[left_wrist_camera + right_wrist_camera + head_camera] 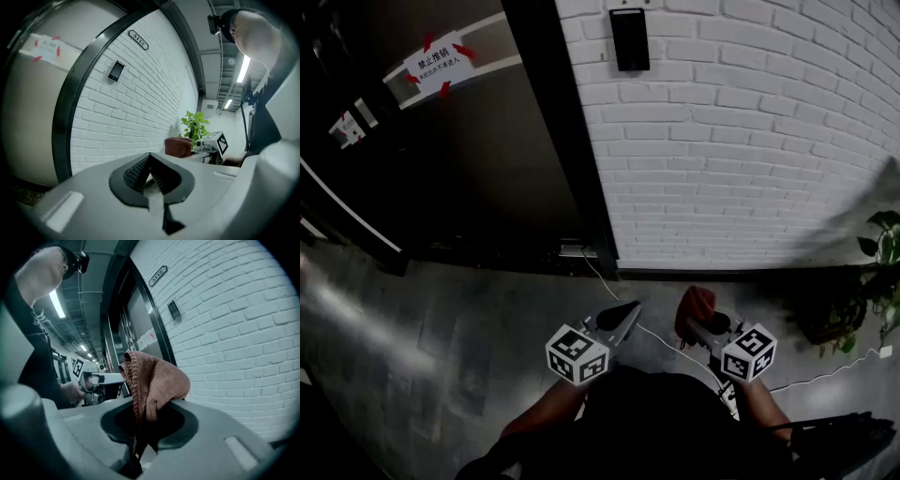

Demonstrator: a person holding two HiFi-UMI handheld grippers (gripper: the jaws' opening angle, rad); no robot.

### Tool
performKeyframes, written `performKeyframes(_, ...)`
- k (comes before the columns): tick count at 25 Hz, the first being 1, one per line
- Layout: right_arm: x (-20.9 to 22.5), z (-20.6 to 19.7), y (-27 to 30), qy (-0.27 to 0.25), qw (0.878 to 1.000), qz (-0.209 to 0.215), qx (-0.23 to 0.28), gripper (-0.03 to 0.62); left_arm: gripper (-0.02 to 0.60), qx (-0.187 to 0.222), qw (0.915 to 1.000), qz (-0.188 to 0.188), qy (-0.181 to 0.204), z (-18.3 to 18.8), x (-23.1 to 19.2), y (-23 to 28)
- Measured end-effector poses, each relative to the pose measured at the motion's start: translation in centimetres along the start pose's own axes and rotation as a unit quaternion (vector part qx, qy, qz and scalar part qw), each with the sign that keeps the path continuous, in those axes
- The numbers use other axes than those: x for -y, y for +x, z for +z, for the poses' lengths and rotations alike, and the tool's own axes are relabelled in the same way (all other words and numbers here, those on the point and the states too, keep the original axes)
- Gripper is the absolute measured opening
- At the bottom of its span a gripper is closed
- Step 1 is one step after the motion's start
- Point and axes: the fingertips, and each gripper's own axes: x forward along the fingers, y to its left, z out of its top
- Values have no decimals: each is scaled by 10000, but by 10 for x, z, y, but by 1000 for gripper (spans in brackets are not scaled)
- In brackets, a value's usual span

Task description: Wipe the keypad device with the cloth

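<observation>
Facing a dark door (487, 169) at upper left. Holding the left gripper (623, 317) low at bottom centre, jaws pressed together with nothing between. Well above it, at top centre, looking at the black keypad device (629, 39) mounted on the white brick wall (750, 141). Just right of that gripper, pinching a bunched reddish-brown cloth (697, 300) in the right gripper (692, 324), far below the keypad.
</observation>
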Motion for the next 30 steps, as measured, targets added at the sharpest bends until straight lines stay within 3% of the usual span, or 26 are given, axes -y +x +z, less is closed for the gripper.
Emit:
performKeyframes(7,9,-2,-15,8,9999,114,43,66,17,45,9999,138,6,-1,7,13)
performKeyframes(17,16,-7,10,227,9993,281,-56,66,17,-60,9985,547,46,0,-21,2)
performKeyframes(30,46,45,107,144,9985,-490,209,66,17,-41,9991,-261,335,50,-128,27)
